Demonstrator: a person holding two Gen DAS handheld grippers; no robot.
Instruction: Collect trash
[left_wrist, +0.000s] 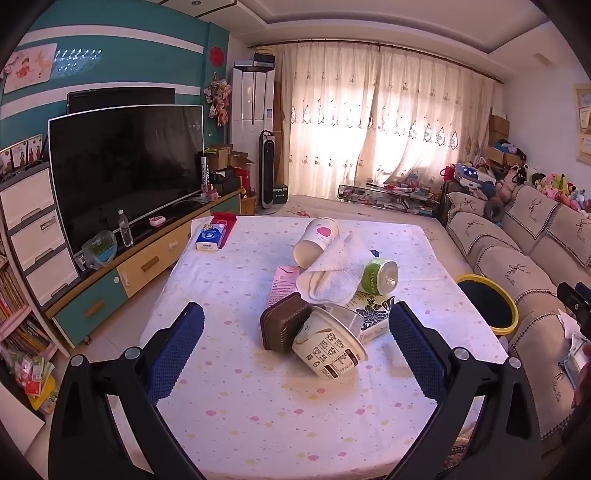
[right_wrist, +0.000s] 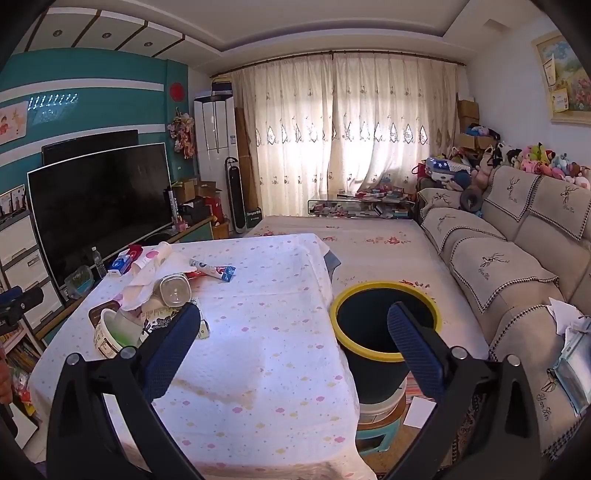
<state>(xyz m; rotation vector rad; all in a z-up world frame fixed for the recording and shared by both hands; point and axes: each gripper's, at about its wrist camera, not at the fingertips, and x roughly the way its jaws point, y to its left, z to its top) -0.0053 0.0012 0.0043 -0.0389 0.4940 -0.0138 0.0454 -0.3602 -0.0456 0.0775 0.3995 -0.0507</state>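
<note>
Blue-padded fingers of my left gripper (left_wrist: 295, 332) spread wide, grasping nothing, above the near part of the table (left_wrist: 258, 413). Between them, near the table's middle, a white yogurt cup (left_wrist: 328, 349) lies tipped against a brown tray (left_wrist: 284, 325), with a flower-printed tissue pack (left_wrist: 373, 317) just behind. Farther back, a green-labelled jar (left_wrist: 378, 276) and a pale bottle (left_wrist: 317, 240) lie on their sides around a crumpled paper towel (left_wrist: 340, 269). My right gripper (right_wrist: 293, 328) is also released, hovering over the table's right edge, beside the yellow-rimmed bin (right_wrist: 384, 295) on the floor by the sofa (right_wrist: 517, 266).
</note>
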